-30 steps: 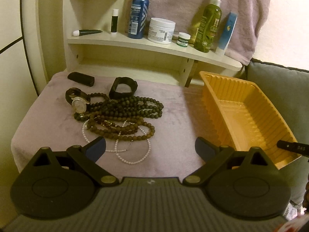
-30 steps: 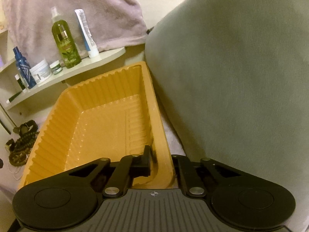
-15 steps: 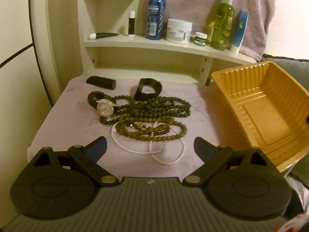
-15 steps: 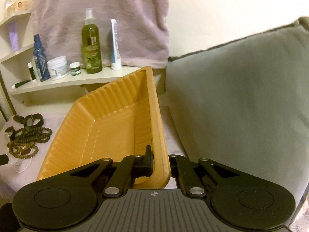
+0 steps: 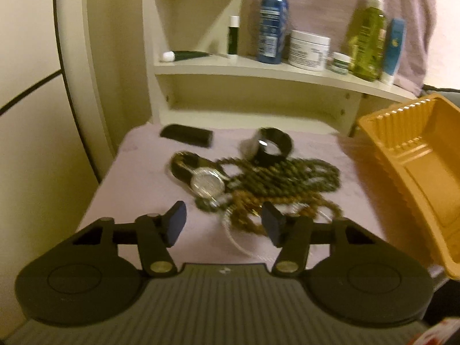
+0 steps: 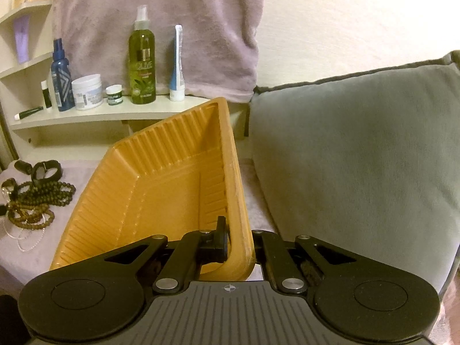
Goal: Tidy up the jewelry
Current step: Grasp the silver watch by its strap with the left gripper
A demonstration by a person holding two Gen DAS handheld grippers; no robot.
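Jewelry: I saw the tangled beads [image 5: 276, 178] and watch [image 5: 207, 184] lying on the lilac cloth [image 5: 138, 189].
Tray: my right gripper [image 6: 240, 240] pinched the tilted orange tray [image 6: 161, 189] by its rim.
Left gripper [image 5: 224, 224]: I held it parted over the pile's near edge.

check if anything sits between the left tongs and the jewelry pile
Nothing visible does. The left tongs are open just short of the jewelry pile, with only bare pink cloth in the gap. The orange tray, tilted and clamped at its rim by the right tongs, sits off to the right.
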